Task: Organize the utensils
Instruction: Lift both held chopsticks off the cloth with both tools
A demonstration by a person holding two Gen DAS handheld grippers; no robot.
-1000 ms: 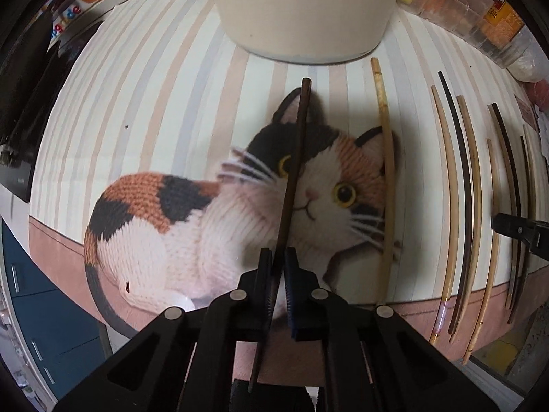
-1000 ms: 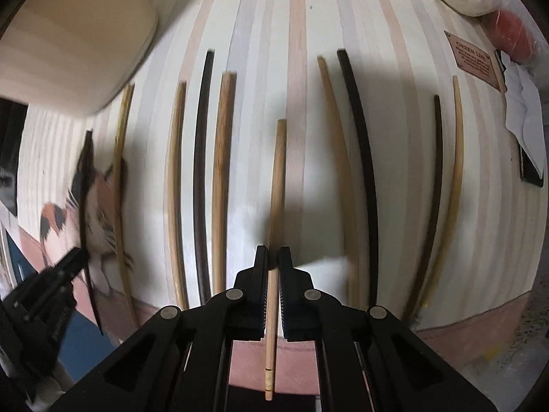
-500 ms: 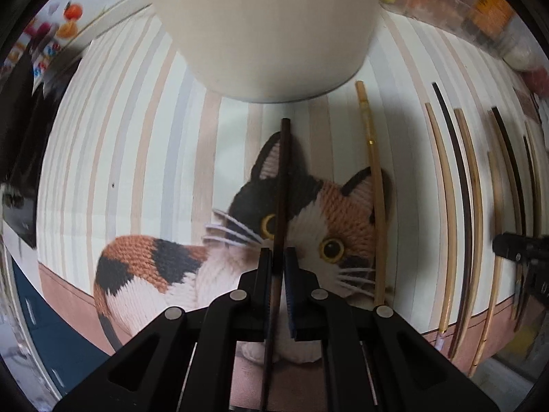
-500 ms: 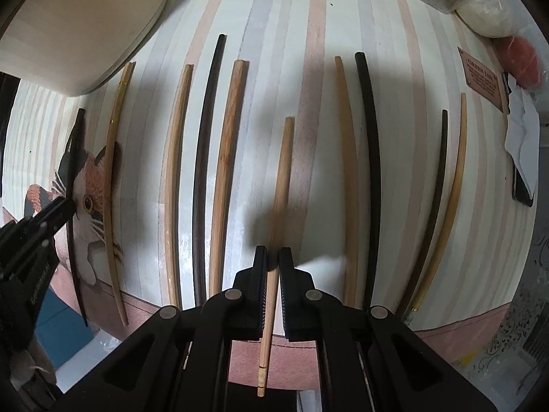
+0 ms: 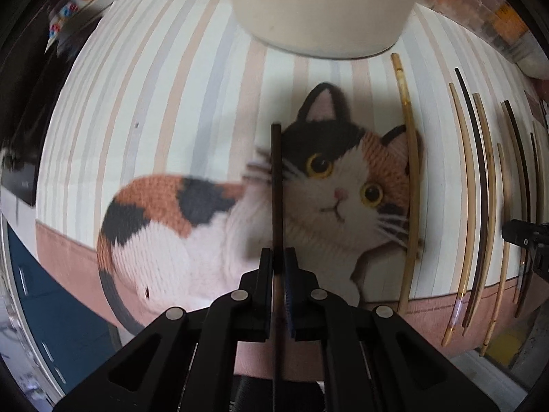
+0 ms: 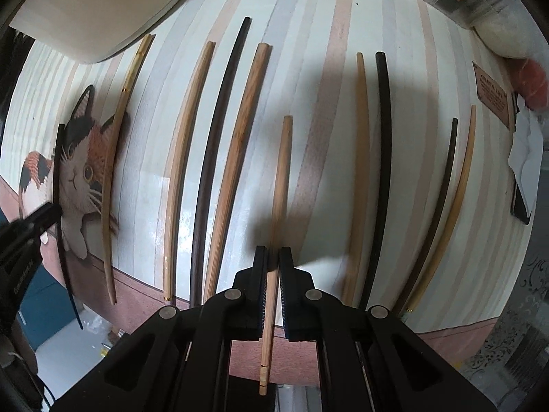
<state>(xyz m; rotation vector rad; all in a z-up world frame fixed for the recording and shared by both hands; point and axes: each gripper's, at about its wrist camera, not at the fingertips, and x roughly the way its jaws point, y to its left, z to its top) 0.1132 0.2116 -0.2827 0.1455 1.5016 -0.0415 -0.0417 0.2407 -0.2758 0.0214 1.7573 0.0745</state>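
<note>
left fingers: left gripper [image 5: 278, 257] pinched tight on a dark chopstick [image 5: 276, 185], jaws closed to the stick's width, grip taken well back so most of the length points forward.
right fingers: right gripper [image 6: 273, 255] clamped the same way on a light wooden chopstick [image 6: 282, 178], its ringed butt end poking out behind the jaws.
dark stick's place: lifted over the cat picture [image 5: 329, 185], tip aimed at the cream holder [image 5: 322, 10] beyond the cat's ears, looks lined up for a drop in.
light stick's place: well right of the cat, raised above the striped mat [image 6: 308, 110], casting a shadow there.
why held so: lengthwise in line with the fingers, my guess, so each can be steered tip-first.
row on the mat: loose chopsticks [image 6: 219, 158] lie side by side right of the cat, one pale stick [image 5: 411, 185] crossing its ear.
progress: early, most sticks not yet sorted.
watch for: thin round stick could twist in the pads.
</note>
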